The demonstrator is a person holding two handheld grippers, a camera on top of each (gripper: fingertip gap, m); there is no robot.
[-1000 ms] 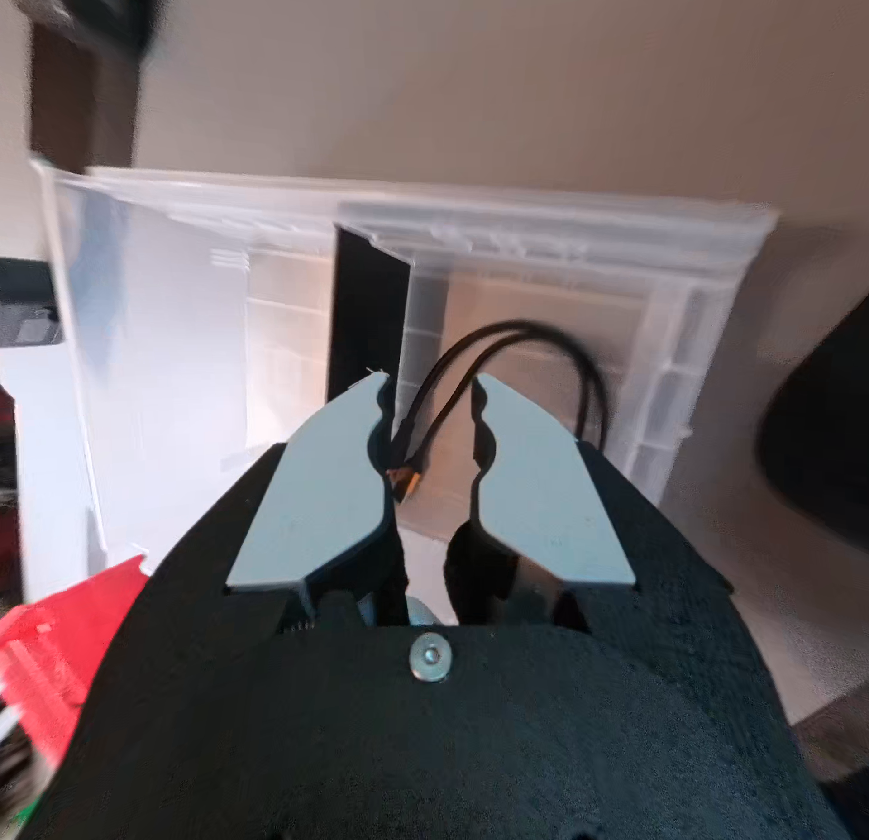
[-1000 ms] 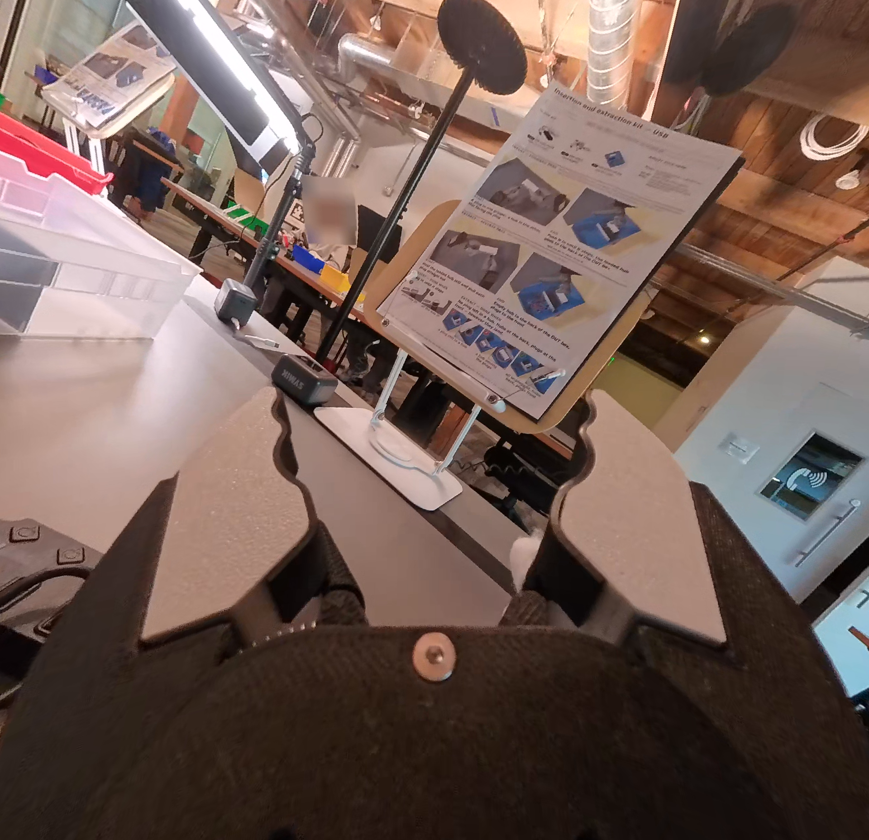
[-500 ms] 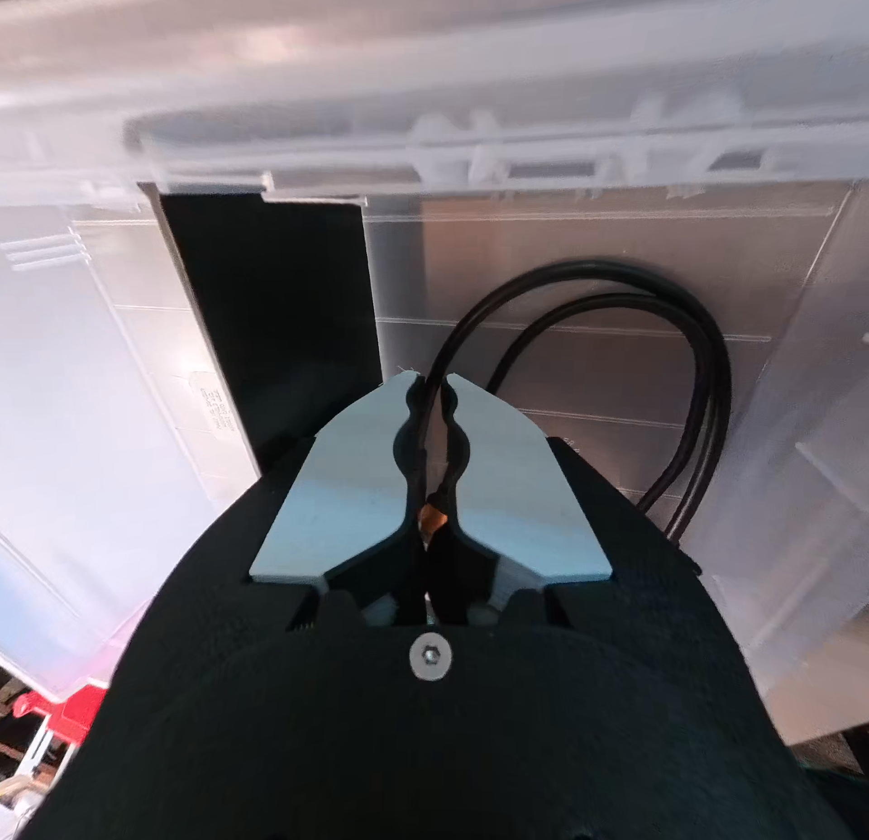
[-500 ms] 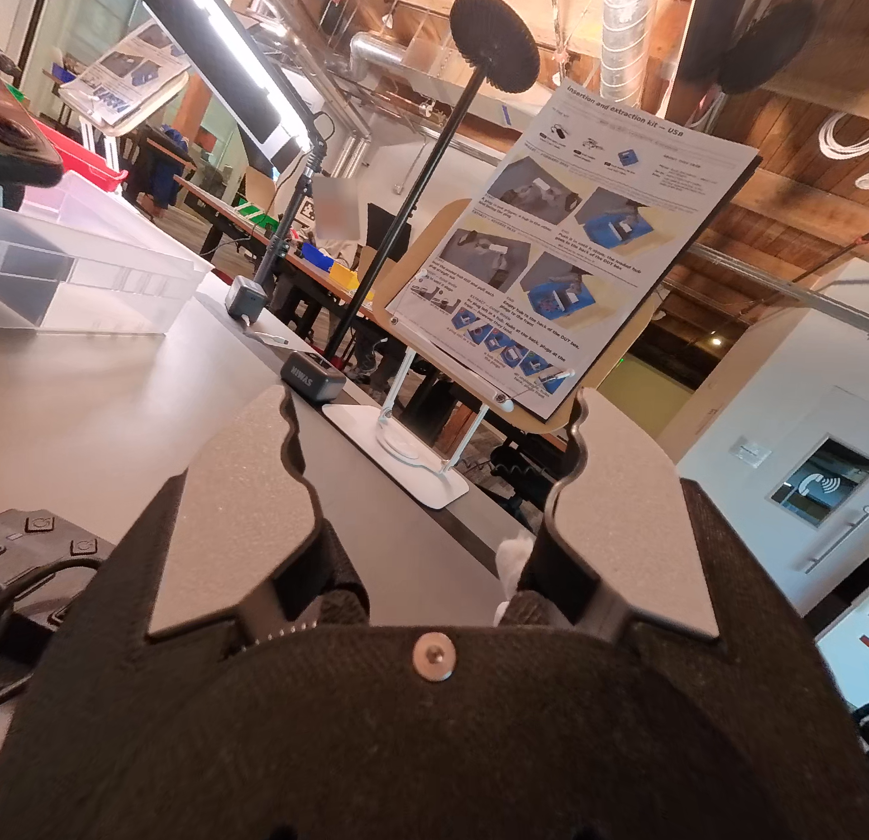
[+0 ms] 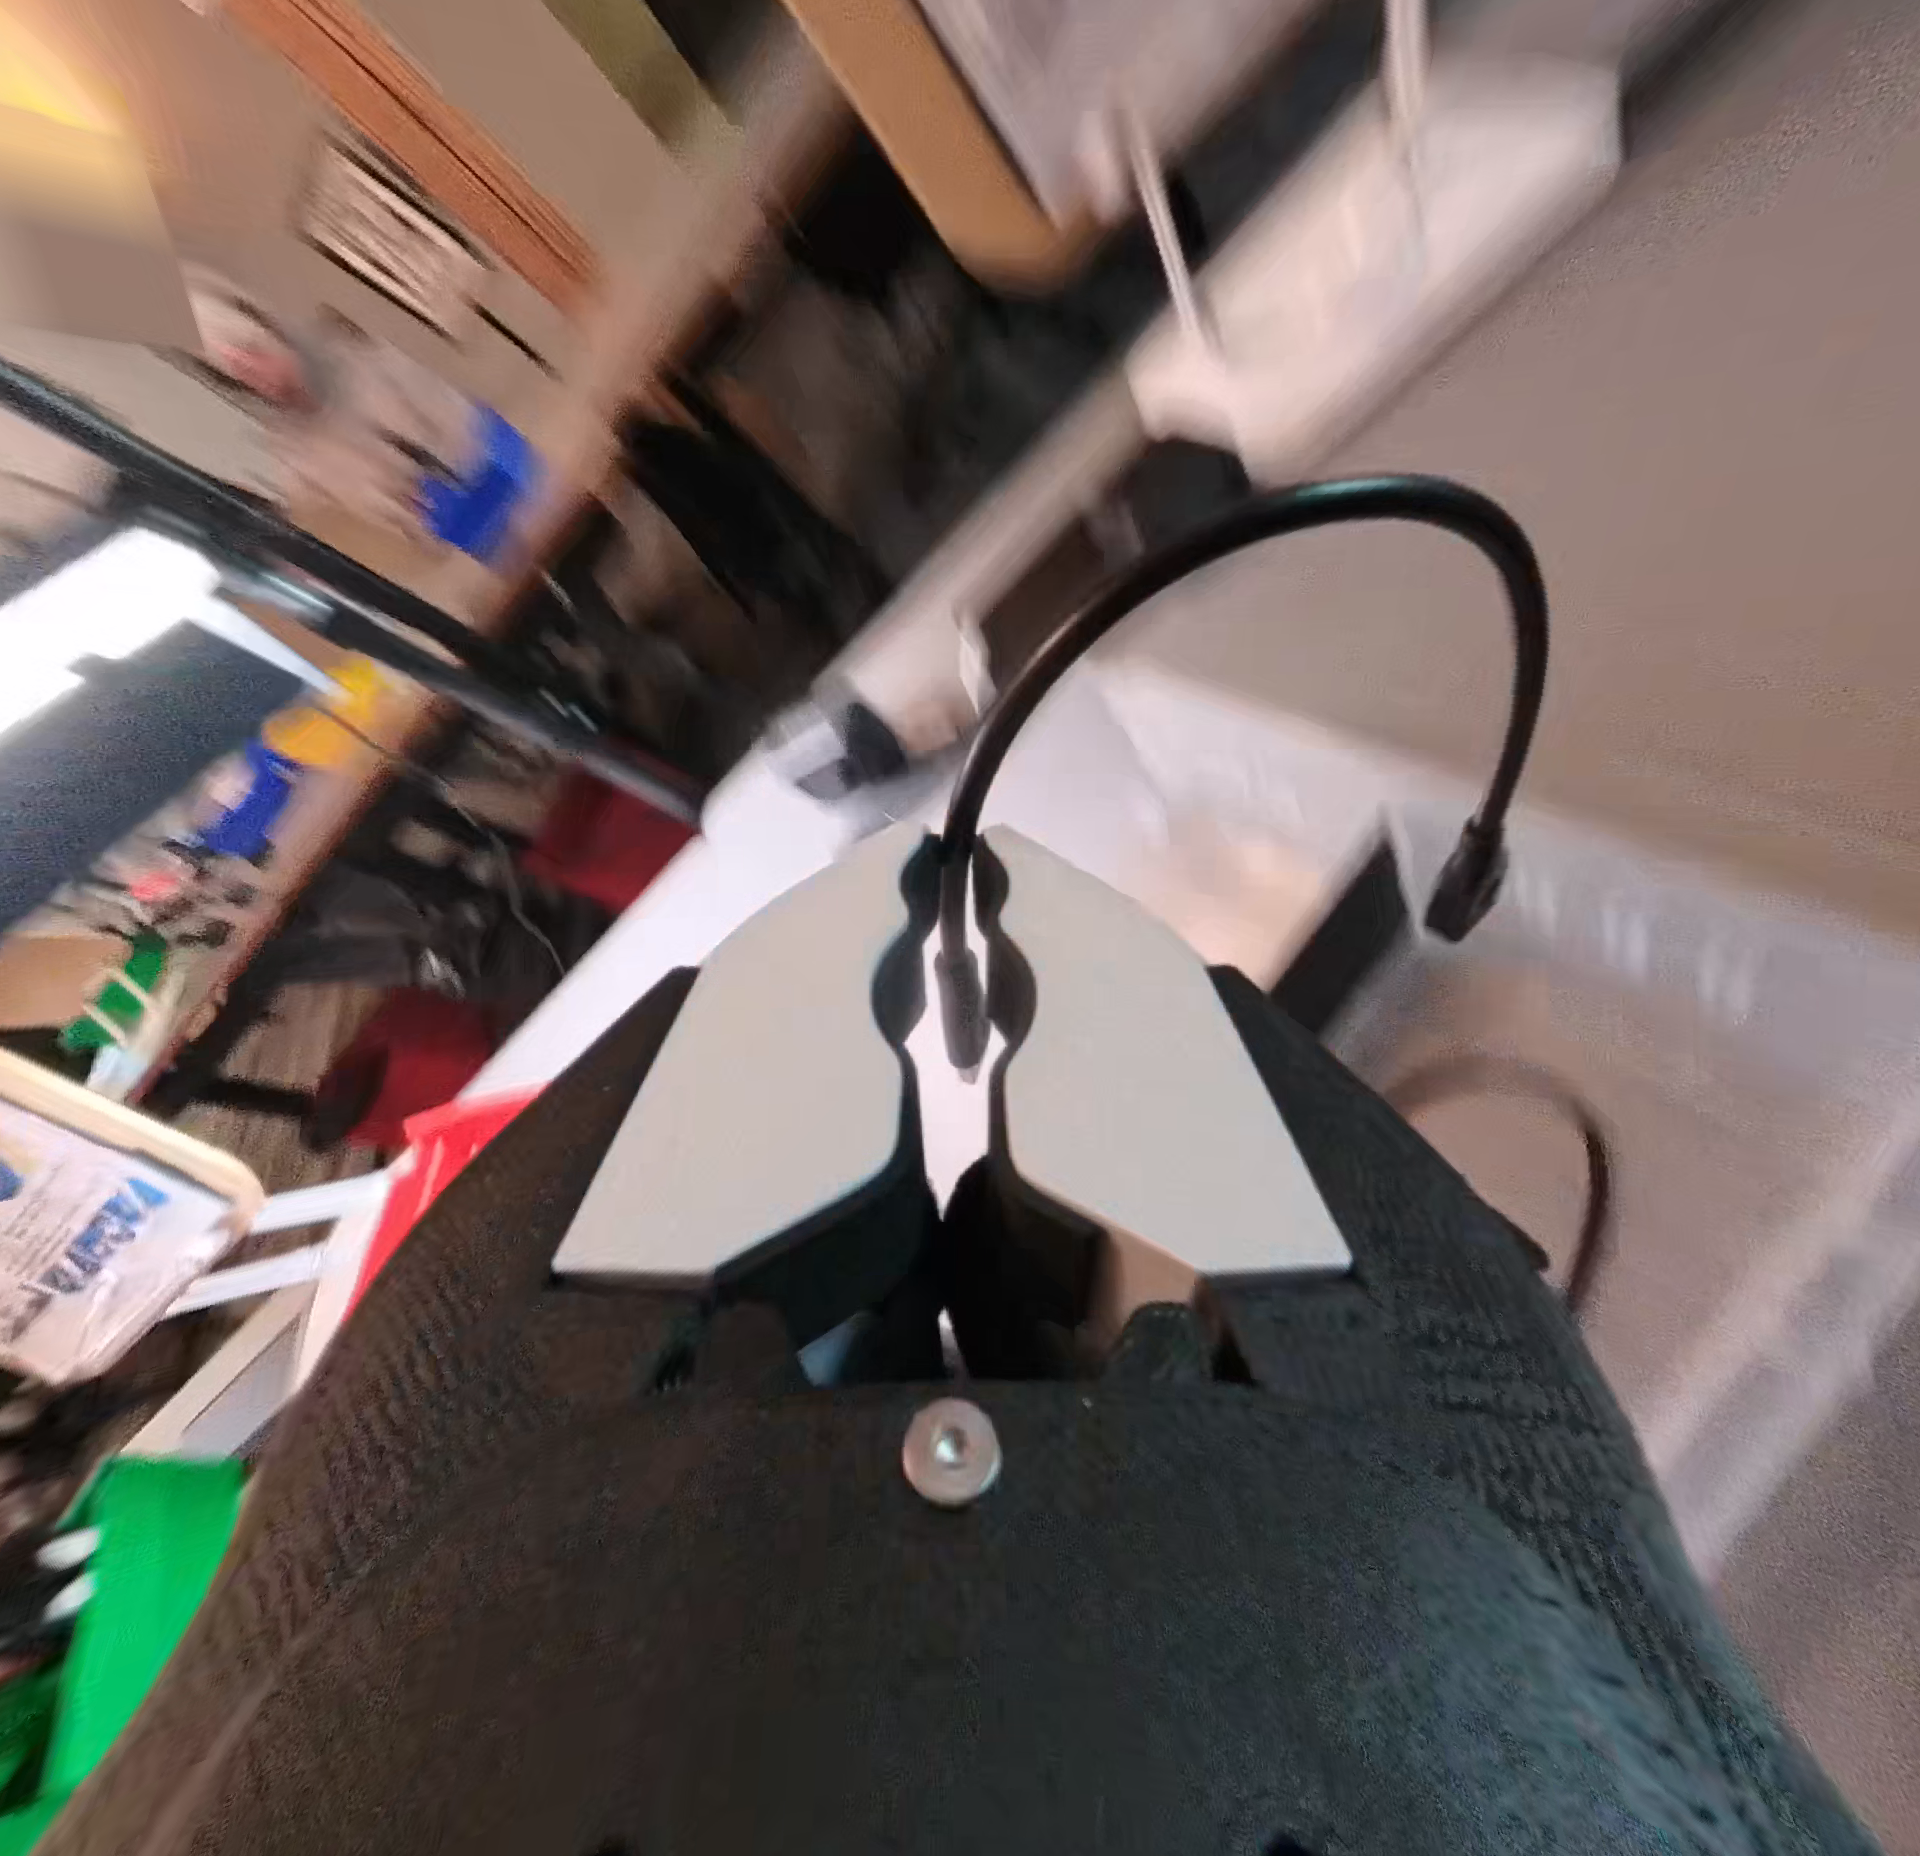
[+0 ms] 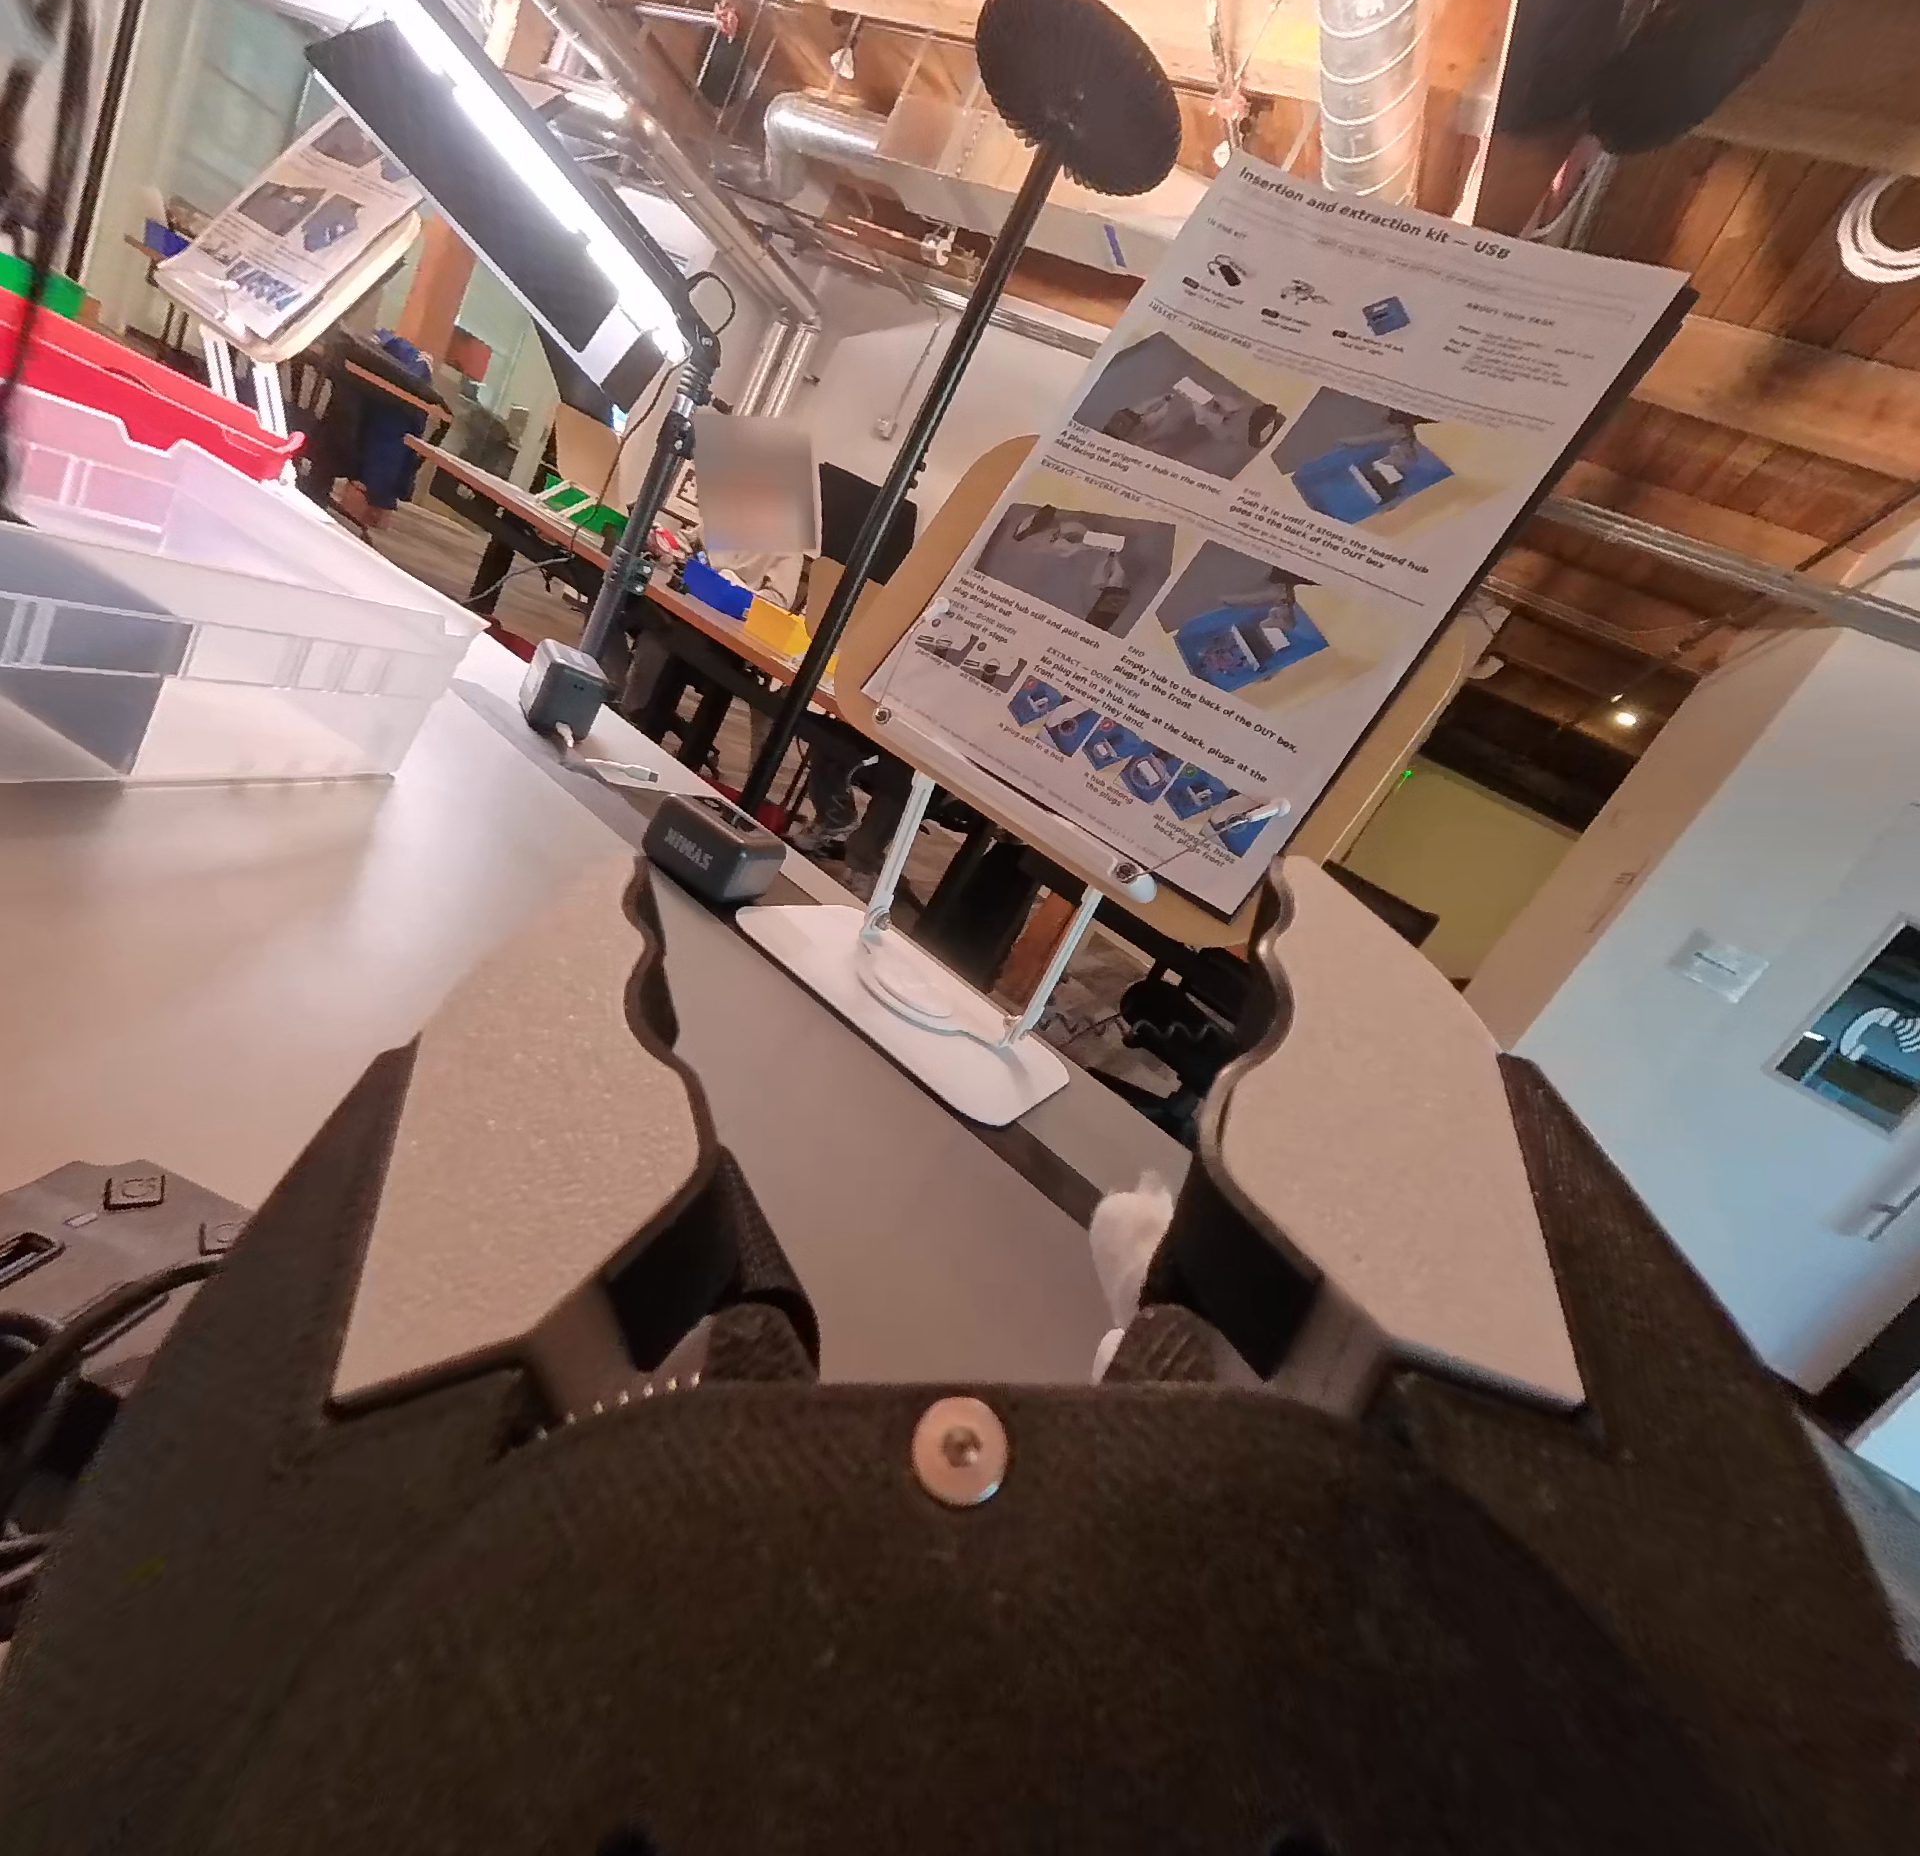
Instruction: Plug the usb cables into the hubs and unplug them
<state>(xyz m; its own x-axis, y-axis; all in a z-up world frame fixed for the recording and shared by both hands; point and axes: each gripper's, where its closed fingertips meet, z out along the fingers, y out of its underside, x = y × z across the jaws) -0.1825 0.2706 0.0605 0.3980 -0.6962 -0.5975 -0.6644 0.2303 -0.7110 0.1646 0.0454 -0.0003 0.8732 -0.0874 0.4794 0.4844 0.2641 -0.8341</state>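
Observation:
My left gripper [image 5: 961, 840] is shut on one end of a short black USB cable [image 5: 1247, 502], held in the air. The cable arcs up and to the right, and its free plug [image 5: 1465, 881] hangs loose above a clear plastic bin [image 5: 1662, 975]. This view is blurred by motion and tilted. My right gripper [image 6: 961, 892] is wide open and empty, low over the grey table [image 6: 260, 923]. A black hub-like device [image 6: 114, 1198] with a cable lies at the lower left, just left of its left finger.
The clear bin [image 6: 260, 663] and a red bin [image 6: 135, 404] stand at the table's far left. Along the far edge are a lamp clamp [image 6: 712, 856] and a white stand with an instruction sheet [image 6: 1247, 559]. Another black cable [image 5: 1558, 1131] lies in the bin. About 45 cm separates my left fingertips from my right.
My left gripper closed on the cable inside the clear bin, then lifted it out and swung away, tilting the view. My right gripper has barely moved and stays open.

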